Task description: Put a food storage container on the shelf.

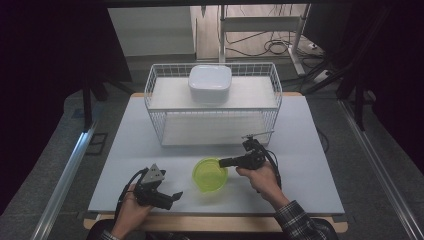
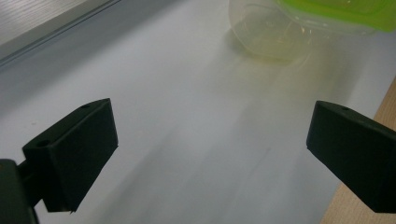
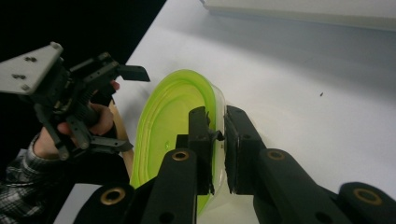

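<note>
Right now my right gripper has its jaws clamped on the rim of the green bowl, one jaw inside and one outside the clear wall, as the right gripper view shows with the pads pressed against the lip. The bowl stands near the front middle of the white table, just in front of the wire basket. It is translucent, with a bright lime-green rim and a paler, clear body; in the left gripper view I see its body and green edge at the top of the frame, resting on the tabletop.

My left gripper sits off to the bowl's left near the table's front edge, held in my left hand, its jaws spread wide with nothing between them and only bare table under them. It stays apart from the bowl.

A white lidded container rests on the upper shelf of the wire basket, toward the middle.

I can read no brand, label or writing on the bowl, the container or the basket; the surfaces I can see are plain.
</note>
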Motion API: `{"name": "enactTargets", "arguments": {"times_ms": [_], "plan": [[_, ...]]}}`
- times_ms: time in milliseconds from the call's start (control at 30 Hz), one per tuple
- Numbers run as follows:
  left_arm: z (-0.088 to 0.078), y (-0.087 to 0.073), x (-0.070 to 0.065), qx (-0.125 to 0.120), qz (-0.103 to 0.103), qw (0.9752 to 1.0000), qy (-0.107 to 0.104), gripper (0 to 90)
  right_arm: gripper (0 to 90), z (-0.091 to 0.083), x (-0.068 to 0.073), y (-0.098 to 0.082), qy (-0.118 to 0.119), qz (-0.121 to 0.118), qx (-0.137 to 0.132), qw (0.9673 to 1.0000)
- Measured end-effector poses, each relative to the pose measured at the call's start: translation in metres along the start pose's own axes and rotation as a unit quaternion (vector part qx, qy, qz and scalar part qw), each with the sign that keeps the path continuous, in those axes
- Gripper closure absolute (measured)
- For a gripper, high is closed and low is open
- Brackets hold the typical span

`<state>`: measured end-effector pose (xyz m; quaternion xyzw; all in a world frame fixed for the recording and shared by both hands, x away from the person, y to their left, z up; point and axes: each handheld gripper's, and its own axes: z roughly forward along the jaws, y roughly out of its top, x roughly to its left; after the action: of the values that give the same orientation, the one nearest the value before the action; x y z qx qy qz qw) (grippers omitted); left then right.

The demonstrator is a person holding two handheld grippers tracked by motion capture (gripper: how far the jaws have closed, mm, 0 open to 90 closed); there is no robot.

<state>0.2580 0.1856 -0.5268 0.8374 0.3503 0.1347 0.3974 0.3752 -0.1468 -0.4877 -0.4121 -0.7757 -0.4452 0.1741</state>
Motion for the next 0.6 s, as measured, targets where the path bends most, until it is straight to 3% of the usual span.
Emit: {"name": "enactTargets", "arguments": {"times_ms": [400,600], "plan": [[-0.0001,0.0,0.0001,0.0,0.0,1.0,0.001,1.7,82.7,-0.0126,0.0009,0.0038,0.011,0.003,-0.031,0.9995],[0.0002,0.0,-0.0002,0.001,0.001,1.0,0.0,1.7,82.7,-0.0087,-0.0014,0.0044,-0.004,0.0,-0.016,0.9999]]}}
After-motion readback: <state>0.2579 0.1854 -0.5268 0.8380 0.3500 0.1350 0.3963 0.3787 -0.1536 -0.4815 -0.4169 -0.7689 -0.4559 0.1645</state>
